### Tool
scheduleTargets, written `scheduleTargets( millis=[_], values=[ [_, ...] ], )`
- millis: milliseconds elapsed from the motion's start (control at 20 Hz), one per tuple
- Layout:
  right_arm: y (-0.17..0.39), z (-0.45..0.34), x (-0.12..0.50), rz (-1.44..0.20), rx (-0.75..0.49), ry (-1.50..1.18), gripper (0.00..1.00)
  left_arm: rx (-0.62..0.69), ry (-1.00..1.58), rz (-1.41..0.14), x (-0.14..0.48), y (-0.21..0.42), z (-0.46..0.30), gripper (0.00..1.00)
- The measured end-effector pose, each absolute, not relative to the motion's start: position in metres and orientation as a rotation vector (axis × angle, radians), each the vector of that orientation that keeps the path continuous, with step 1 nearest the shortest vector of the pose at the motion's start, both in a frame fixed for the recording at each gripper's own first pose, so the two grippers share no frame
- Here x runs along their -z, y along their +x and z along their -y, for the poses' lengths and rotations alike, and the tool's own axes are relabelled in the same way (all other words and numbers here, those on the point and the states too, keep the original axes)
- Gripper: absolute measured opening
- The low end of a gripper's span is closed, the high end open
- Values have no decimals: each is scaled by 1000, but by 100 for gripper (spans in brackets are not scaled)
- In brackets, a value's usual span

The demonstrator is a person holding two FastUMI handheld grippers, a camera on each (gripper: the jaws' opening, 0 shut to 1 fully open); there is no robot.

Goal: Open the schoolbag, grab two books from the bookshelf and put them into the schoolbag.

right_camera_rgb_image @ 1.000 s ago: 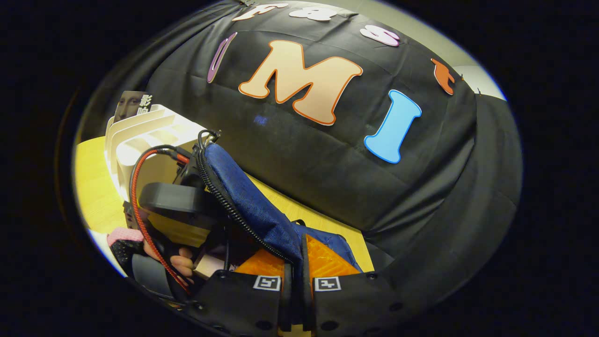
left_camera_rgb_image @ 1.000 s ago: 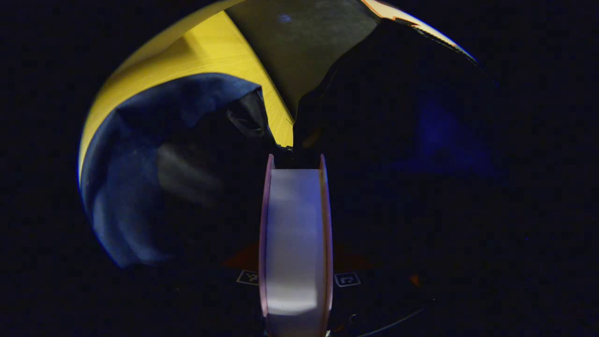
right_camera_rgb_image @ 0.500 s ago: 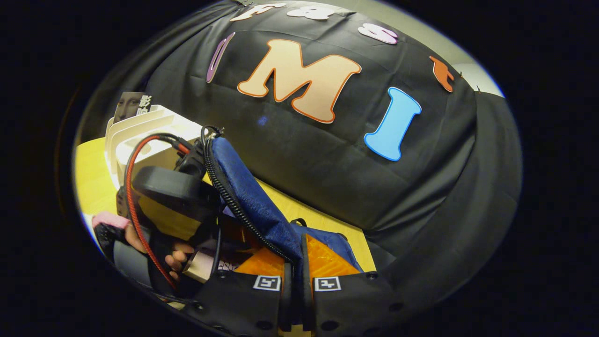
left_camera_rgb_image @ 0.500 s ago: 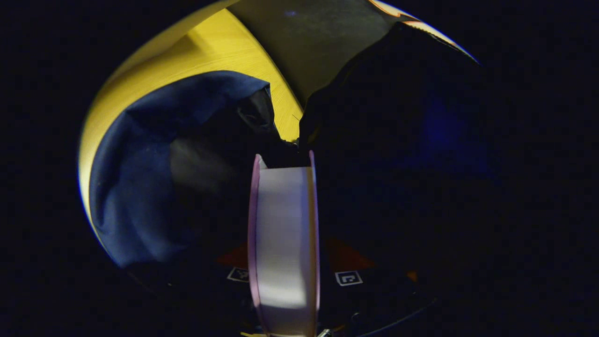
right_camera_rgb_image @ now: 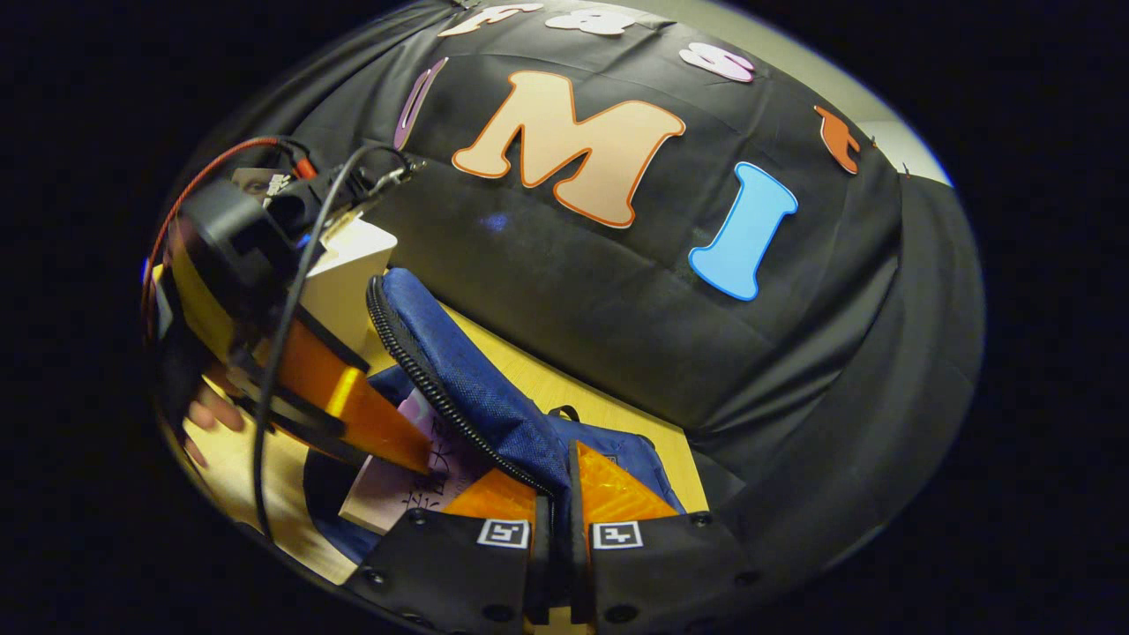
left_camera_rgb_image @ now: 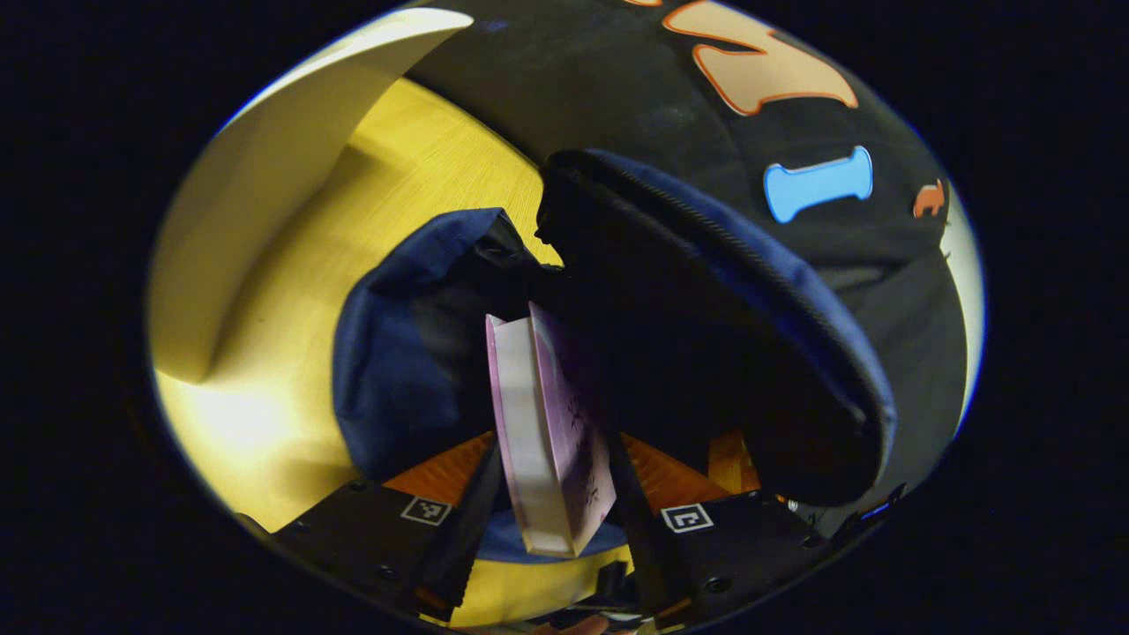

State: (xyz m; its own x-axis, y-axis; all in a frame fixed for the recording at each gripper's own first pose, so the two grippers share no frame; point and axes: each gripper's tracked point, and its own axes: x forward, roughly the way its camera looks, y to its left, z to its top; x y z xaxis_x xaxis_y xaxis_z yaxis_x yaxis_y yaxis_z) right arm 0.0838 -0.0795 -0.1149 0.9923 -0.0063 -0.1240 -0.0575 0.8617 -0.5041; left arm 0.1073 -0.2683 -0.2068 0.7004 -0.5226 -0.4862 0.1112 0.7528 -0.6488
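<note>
The blue schoolbag (left_camera_rgb_image: 397, 370) lies open on the yellow table, its zip-edged flap (right_camera_rgb_image: 467, 370) lifted up. My right gripper (right_camera_rgb_image: 557, 472) is shut on that flap's edge and holds it raised. A book with a pale purple cover (left_camera_rgb_image: 547, 441) stands tilted in the bag's mouth, page edge toward the camera. My left gripper (left_camera_rgb_image: 554, 445) is open, one finger on either side of the book with a little room. In the right gripper view the left gripper (right_camera_rgb_image: 401, 445) slants down over the book (right_camera_rgb_image: 397, 481), a hand (right_camera_rgb_image: 207, 410) behind it.
The white bookshelf (right_camera_rgb_image: 353, 265) stands at the table's back left; its side wall (left_camera_rgb_image: 265, 176) rises close by in the left gripper view. Bare yellow table (left_camera_rgb_image: 291, 353) lies between shelf and bag. Black cloth hangs right behind the bag.
My left gripper has pulled up and back out of the bag and its fingers have spread. The book now leans free in the opening. The right gripper has kept still.
</note>
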Motion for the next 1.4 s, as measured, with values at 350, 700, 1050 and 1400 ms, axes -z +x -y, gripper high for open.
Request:
scheduleTargets(
  millis=[350, 700, 1050, 1400],
  values=[
    [79, 75, 122, -138, -23, -556, 12, 295, -461, -728, 174, 56, 203, 71],
    [77, 73, 125, -144, -7, -581, 12, 142, -368, -606, 101, 37, 102, 77],
    [74, 70, 129, -167, 7, -620, 9, -2, -295, -530, 30, 27, -12, 86],
    [79, 67, 130, -187, 36, -598, 12, -147, -255, -470, -39, 32, -144, 86]
  ],
)
